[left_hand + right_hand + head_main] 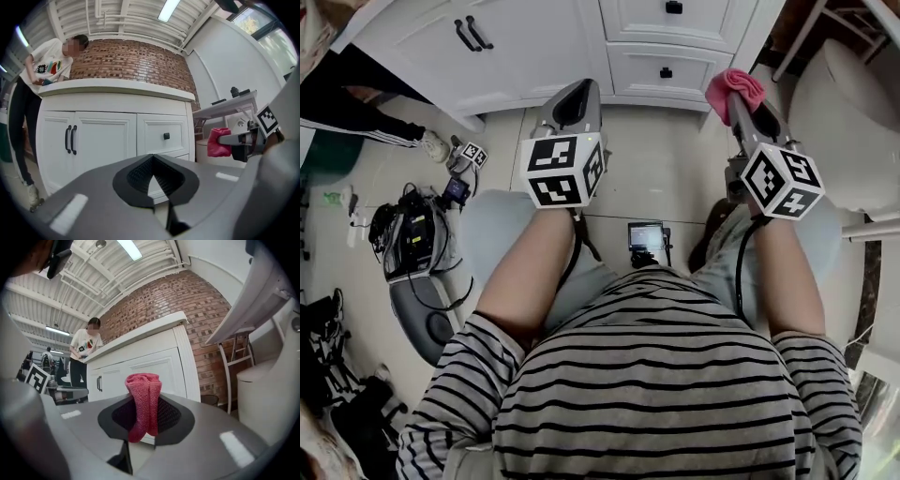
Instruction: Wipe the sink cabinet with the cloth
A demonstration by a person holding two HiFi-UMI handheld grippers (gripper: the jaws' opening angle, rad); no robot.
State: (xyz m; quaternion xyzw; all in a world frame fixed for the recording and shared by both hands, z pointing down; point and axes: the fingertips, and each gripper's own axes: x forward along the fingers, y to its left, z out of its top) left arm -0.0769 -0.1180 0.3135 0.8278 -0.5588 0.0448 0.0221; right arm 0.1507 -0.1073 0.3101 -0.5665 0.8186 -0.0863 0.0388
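The white sink cabinet [534, 47] stands just ahead, with two doors on the left and drawers on the right; it also fills the left gripper view [103, 136] and shows in the right gripper view [154, 364]. A pink cloth [733, 87] is bunched at the tip of my right gripper [741, 108], which is shut on it. The cloth [143, 385] stands up between the jaws of that gripper [146, 404]. My left gripper [572, 101] hovers short of the cabinet, shut with nothing in it [152, 161]. Neither gripper touches the cabinet.
A person [42, 75] stands at the cabinet's left end. Bags and cables [412, 234] lie on the floor at left. A small screen device [645, 236] sits between my knees. A white fixture [853, 122] stands at right, beside a folding table [225, 105].
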